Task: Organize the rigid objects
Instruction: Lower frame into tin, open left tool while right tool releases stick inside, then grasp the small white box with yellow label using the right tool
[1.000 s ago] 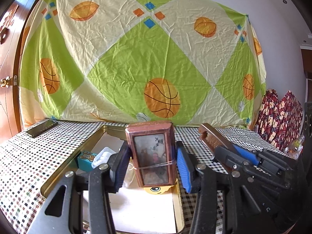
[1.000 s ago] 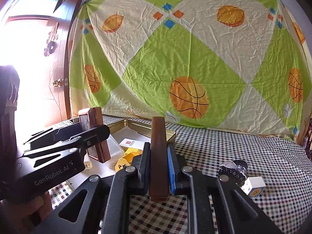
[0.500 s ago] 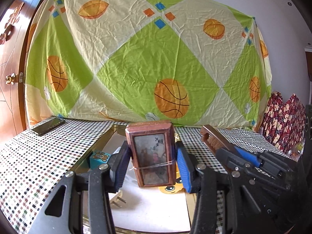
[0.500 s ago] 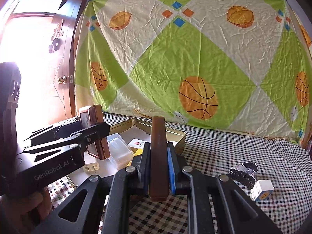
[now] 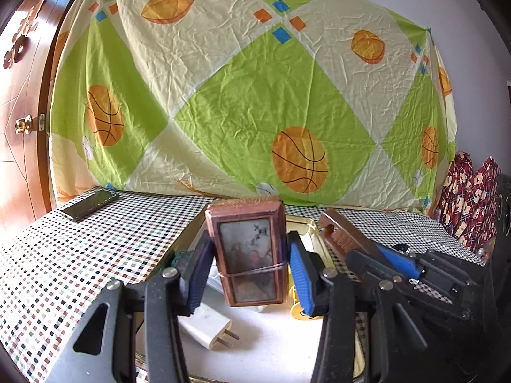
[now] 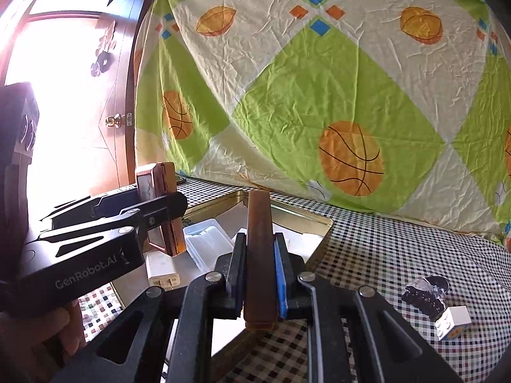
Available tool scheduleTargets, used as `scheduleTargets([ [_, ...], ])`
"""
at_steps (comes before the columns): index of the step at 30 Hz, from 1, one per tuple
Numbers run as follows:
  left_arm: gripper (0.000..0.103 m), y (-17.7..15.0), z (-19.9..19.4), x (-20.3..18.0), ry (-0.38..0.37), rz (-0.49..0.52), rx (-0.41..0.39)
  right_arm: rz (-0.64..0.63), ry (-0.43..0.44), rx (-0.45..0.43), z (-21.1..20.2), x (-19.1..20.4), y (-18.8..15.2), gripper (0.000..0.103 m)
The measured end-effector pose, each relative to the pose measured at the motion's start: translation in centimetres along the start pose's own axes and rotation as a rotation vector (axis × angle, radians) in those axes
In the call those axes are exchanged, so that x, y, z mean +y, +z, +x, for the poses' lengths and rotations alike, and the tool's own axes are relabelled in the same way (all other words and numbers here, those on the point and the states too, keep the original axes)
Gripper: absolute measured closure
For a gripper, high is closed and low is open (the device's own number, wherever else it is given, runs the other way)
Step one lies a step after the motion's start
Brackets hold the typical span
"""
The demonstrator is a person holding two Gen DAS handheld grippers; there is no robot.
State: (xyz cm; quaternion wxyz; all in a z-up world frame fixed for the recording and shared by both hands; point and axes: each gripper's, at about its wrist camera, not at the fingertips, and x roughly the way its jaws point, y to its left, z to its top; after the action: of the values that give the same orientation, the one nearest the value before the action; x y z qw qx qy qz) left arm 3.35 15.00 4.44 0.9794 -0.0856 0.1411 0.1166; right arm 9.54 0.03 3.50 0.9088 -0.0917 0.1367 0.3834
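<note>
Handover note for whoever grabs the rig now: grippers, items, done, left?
Left gripper: shut on the framed brown box, held upright over the gold tin tray.
Right gripper: shut on a slim brown bar, near the tray's right edge.
Done: white charger and clear plastic case lie in the tray.
Left: set both held pieces into the tray; black hair clip and white toy block sit out on the checked cloth.
</note>
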Motion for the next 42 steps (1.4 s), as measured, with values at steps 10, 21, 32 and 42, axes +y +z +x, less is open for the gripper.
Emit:
scheduleTargets([
  [10,0.057,0.6,2.2,2.3,0.003,-0.024,0.086,0.006,0.029,0.073,3.2,0.1,0.9,0.086],
  [21,0.056,0.5,4.9,3.4,0.044,-0.009,0.188,-0.010,0.041,0.156,6.6,1.0,1.2,0.086],
  [32,0.006,0.3,2.7,1.5,0.041,-0.028,0.117,0.034,-0.066,0.092,1.3,-4.1,0.3,0.032],
  [42,0.001,0.0,3.2,-8.2,-0.092,0.105,0.134,0.148,-0.331,0.201,-3.1,-17.0,-2.7,0.029],
])
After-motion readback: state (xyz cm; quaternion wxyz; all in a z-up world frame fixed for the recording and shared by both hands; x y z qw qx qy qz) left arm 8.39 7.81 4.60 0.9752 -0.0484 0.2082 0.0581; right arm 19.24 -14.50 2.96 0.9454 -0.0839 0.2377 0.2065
